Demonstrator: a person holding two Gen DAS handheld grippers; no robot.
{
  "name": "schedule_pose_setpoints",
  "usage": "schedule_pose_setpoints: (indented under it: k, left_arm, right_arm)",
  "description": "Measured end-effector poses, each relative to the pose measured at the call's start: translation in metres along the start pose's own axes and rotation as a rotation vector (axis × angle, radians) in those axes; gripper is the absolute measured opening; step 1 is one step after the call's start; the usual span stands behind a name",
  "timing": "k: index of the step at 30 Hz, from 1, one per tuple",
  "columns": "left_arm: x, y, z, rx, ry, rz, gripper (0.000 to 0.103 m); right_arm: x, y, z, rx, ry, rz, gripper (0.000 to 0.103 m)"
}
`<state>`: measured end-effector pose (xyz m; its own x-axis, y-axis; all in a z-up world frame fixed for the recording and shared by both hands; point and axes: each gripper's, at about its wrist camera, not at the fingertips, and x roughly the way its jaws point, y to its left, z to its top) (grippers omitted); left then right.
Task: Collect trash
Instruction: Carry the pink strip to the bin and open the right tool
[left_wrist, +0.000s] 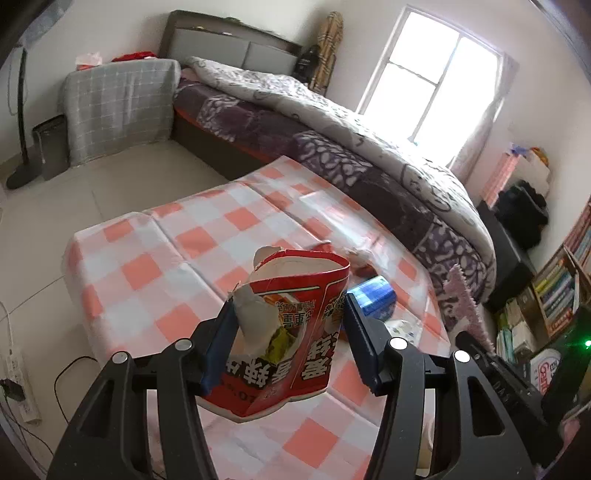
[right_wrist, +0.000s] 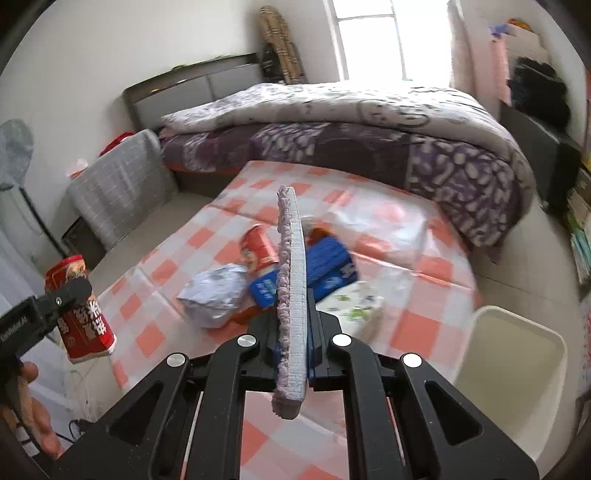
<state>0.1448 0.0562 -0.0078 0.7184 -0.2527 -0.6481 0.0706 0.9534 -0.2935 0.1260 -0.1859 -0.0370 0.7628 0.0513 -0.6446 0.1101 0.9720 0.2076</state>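
- Left wrist view: left tongs clasped a torn red carton upright above the checked worktop, its ragged open end pointing away.
- Right tongs clenched a pink pad edge-on, its long axis running away from the camera.
- Blurred litter behind it.

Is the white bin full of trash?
No. In the right wrist view the white bin beside the table shows only bare inner walls, while the wrappers still lie on the checkered cloth.
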Motion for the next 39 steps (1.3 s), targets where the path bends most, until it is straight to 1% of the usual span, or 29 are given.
schedule_pose_setpoints:
  k: [3,12,19,24,26,28,30,35,39]
  left_arm:
    - [0.003,-0.013,-0.005,0.025,0.008,-0.014,0.056]
    - [0.02,-0.052,-0.02,0.087,0.044,-0.045,0.056]
    - [0.034,-0.082,-0.034,0.132,0.078,-0.087,0.056]
    - [0.044,-0.111,-0.048,0.171,0.108,-0.129,0.056]
    - [0.047,-0.12,-0.053,0.178,0.124,-0.152,0.056]
    - [0.052,-0.134,-0.06,0.195,0.141,-0.174,0.056]
    - [0.055,-0.144,-0.065,0.212,0.152,-0.188,0.056]
    - [0.062,-0.179,-0.085,0.274,0.182,-0.235,0.056]
    - [0.066,-0.202,-0.1,0.309,0.206,-0.268,0.056]
  right_arm:
    - [-0.007,-0.02,0.001,0.033,-0.001,-0.034,0.009]
    - [-0.021,-0.088,-0.003,0.168,0.042,-0.132,0.009]
    - [-0.029,-0.142,-0.013,0.283,0.098,-0.194,0.009]
    - [-0.039,-0.17,-0.018,0.33,0.106,-0.231,0.01]
    - [-0.043,-0.182,-0.02,0.351,0.113,-0.242,0.014]
    - [-0.046,-0.194,-0.021,0.377,0.111,-0.255,0.02]
    - [-0.052,-0.206,-0.024,0.407,0.101,-0.267,0.037]
    - [-0.066,-0.23,-0.024,0.457,0.064,-0.299,0.048]
    - [-0.075,-0.245,-0.025,0.499,0.037,-0.319,0.054]
